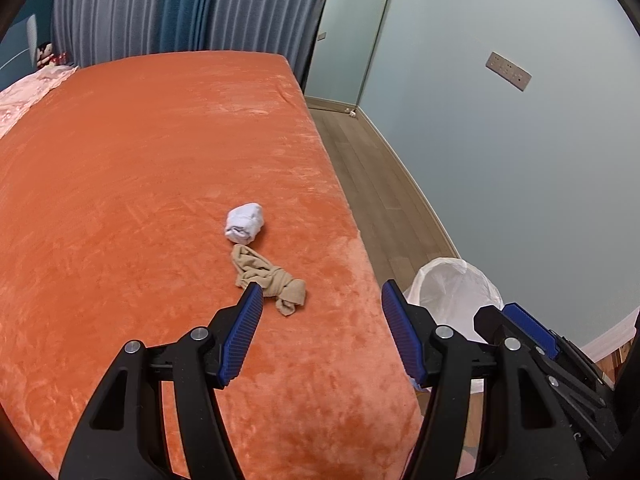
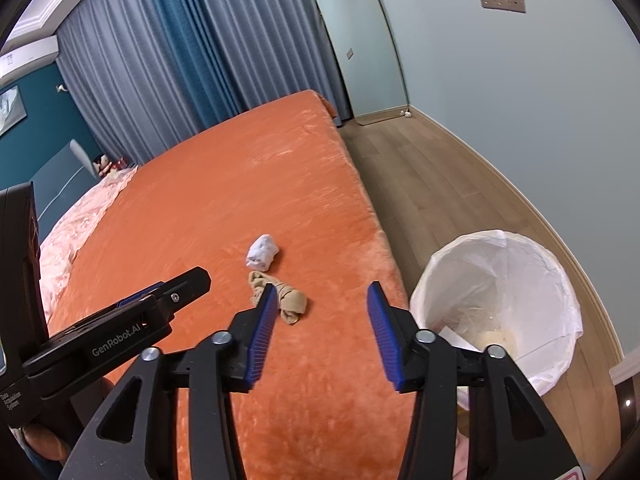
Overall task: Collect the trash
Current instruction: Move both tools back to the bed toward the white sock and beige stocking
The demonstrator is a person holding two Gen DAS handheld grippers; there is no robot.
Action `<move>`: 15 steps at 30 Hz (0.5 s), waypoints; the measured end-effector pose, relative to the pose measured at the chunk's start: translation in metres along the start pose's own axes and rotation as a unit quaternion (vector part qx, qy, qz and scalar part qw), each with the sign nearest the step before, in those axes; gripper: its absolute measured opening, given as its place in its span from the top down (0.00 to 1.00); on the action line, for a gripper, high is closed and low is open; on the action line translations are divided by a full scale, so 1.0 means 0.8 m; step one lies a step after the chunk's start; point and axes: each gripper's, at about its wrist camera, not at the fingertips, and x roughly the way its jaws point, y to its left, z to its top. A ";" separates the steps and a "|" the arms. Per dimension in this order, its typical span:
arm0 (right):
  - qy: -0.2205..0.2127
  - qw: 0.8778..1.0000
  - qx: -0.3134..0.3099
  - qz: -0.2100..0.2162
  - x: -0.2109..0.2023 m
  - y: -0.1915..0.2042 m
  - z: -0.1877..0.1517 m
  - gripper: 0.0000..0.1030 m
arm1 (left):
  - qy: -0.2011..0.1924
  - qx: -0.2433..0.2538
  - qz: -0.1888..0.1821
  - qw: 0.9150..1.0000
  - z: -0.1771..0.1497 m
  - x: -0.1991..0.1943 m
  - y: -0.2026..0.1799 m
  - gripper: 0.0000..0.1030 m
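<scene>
orange bed (image 1: 120,184), beige rag (image 1: 268,278) just ahead of left gripper (image 1: 322,328), both grippers wide, empty

Just right of the left gripper (image 1: 322,330), its right finger (image 1: 402,332) and the right gripper's body hide the lower part of the lined bin (image 1: 456,296), while ahead of the right gripper (image 2: 320,332) its left finger (image 2: 262,332) covers one edge of the tan cloth (image 2: 288,300).
</scene>
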 end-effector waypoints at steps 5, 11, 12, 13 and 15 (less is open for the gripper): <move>0.012 1.000 -0.014 0.003 0.015 0.023 -0.010 0.49 | 0.003 -0.019 0.015 1.000 -0.006 -0.001 0.037 0.43; 0.033 0.999 -0.024 0.005 0.050 0.045 -0.022 0.43 | 0.010 -0.041 0.041 0.998 -0.013 0.005 0.089 0.35; 0.037 0.999 -0.026 0.006 0.056 0.049 -0.024 0.43 | 0.010 -0.043 0.045 0.998 -0.014 0.005 0.094 0.31; 0.042 0.999 -0.028 0.006 0.063 0.053 -0.025 0.43 | 0.006 -0.047 0.055 0.997 -0.015 0.005 0.103 0.29; 0.049 0.998 -0.030 0.005 0.077 0.061 -0.029 0.41 | 0.006 -0.047 0.062 0.997 -0.016 0.007 0.115 0.27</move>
